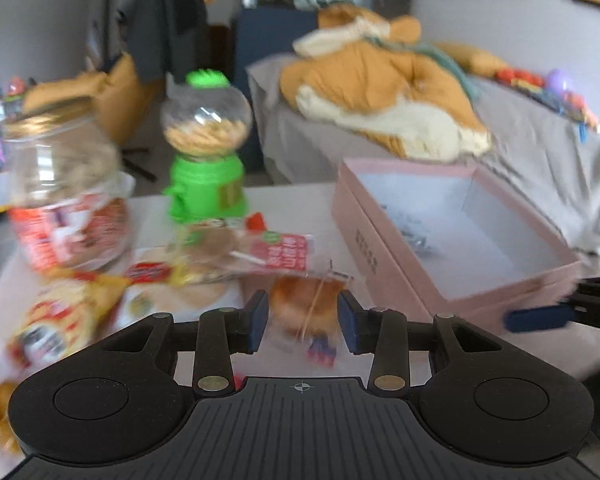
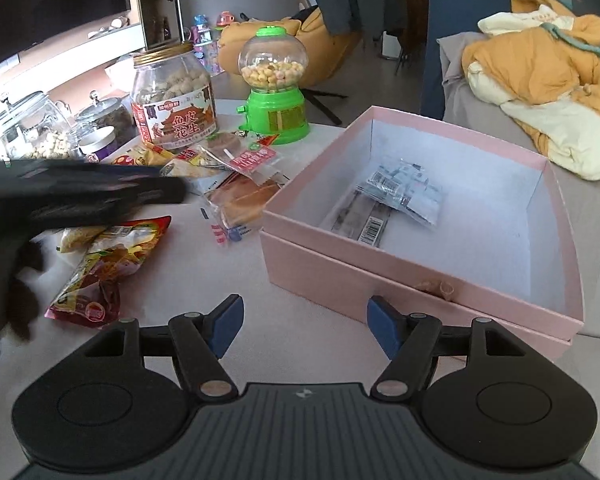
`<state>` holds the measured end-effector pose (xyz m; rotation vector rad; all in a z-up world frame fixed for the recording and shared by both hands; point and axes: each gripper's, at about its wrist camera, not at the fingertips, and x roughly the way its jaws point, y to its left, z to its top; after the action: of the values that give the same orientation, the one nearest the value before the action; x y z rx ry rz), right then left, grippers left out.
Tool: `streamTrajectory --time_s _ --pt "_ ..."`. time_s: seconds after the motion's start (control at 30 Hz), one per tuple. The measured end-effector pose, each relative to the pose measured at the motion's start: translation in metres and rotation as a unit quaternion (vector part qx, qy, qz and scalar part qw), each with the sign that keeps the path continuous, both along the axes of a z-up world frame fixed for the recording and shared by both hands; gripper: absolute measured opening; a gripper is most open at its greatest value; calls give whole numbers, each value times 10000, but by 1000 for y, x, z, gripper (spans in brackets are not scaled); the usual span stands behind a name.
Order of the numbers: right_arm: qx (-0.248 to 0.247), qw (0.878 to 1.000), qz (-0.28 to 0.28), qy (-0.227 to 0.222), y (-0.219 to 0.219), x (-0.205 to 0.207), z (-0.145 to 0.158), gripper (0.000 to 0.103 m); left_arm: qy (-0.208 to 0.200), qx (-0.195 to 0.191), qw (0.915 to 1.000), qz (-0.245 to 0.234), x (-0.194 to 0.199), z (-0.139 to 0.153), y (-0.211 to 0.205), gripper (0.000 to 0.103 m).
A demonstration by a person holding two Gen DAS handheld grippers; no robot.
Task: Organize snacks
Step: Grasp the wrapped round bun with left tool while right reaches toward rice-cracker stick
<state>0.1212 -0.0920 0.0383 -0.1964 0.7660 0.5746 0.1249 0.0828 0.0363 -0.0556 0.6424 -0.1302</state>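
Observation:
An open pink box (image 2: 416, 276) stands on the table's right; a few small clear packets (image 2: 404, 190) lie inside it. It also shows in the left wrist view (image 1: 384, 256). Loose snack packets lie left of it, among them a wrapped bread (image 2: 240, 200) and a red-yellow bag (image 2: 108, 260). My left gripper (image 1: 303, 322) is open, its pads either side of the wrapped bread (image 1: 304, 306), not closed on it. In the right wrist view it (image 2: 168, 192) is a dark blur over the pile. My right gripper (image 2: 305, 330) is open and empty above the table in front of the box.
A peanut jar (image 2: 176, 96) and a green candy dispenser (image 2: 274, 88) stand behind the snacks. Glass jars (image 2: 32, 128) stand at the far left. A grey sofa with a yellow plush (image 2: 540, 80) lies beyond the box. My right fingertip (image 1: 536, 318) shows at the left view's right edge.

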Motion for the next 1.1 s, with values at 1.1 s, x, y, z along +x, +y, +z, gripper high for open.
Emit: streamTrajectory --time_s 1.1 --pt "70 9976 643 233 39 -45 4 77 -460 -738 9881 1266 -159 27 93 58"
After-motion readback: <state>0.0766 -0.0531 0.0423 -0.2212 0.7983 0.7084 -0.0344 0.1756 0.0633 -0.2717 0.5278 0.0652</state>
